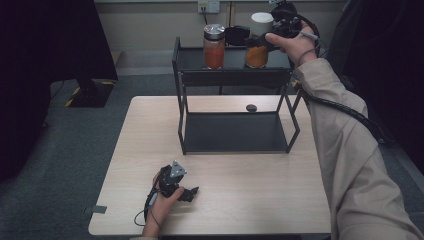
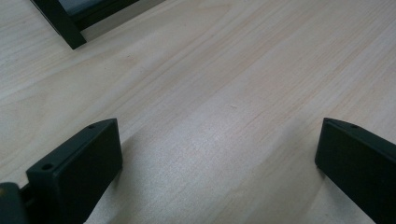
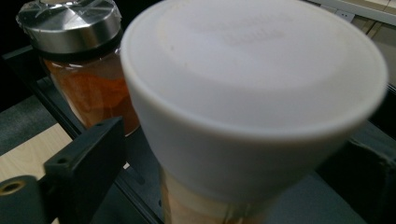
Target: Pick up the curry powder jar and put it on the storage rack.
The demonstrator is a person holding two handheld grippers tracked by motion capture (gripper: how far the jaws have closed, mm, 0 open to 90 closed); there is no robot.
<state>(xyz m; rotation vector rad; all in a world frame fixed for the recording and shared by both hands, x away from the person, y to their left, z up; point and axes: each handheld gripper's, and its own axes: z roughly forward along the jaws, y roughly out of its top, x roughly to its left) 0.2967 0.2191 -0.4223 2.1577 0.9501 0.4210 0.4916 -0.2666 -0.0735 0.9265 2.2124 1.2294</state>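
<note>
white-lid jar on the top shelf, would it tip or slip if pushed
The jar looks tall and narrow, so it may tip. Its glass body is probably slippery and breakable. It looks about half full of orange powder, so likely fairly heavy, steadying its base on the shelf.

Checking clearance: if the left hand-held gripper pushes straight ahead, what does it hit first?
Probably the black shelf rack's front leg; the left hand-held gripper is open over bare table, nothing nearer. Depth is hard to judge.
</note>
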